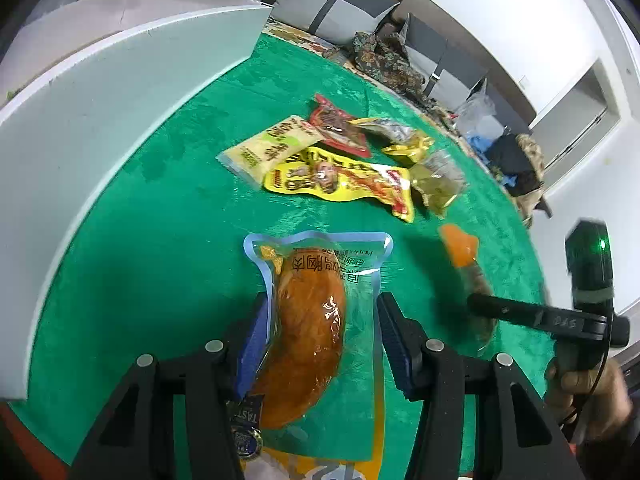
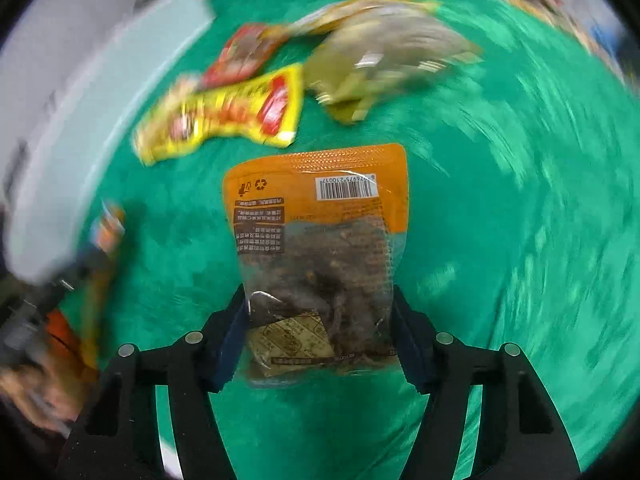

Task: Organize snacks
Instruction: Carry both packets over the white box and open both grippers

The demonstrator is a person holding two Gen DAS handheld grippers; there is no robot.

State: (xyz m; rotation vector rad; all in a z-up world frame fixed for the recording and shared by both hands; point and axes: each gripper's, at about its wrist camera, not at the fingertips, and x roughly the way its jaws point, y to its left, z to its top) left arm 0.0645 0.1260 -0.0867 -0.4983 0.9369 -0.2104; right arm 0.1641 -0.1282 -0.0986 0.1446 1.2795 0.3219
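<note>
Orange-topped packet (image 2: 320,264) between closed jaws.

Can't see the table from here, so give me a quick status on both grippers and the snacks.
Left gripper closed on chicken pouch. Right gripper closed on orange-topped pouch, above the green cloth. Loose snack pile ahead; white box left. Nothing blocking.

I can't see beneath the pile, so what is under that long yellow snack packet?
The yellow packet overlaps a corner of the pale cream packet, and its far end rests by the olive-gold pouch. Otherwise green cloth; anything fully beneath is hidden.
</note>
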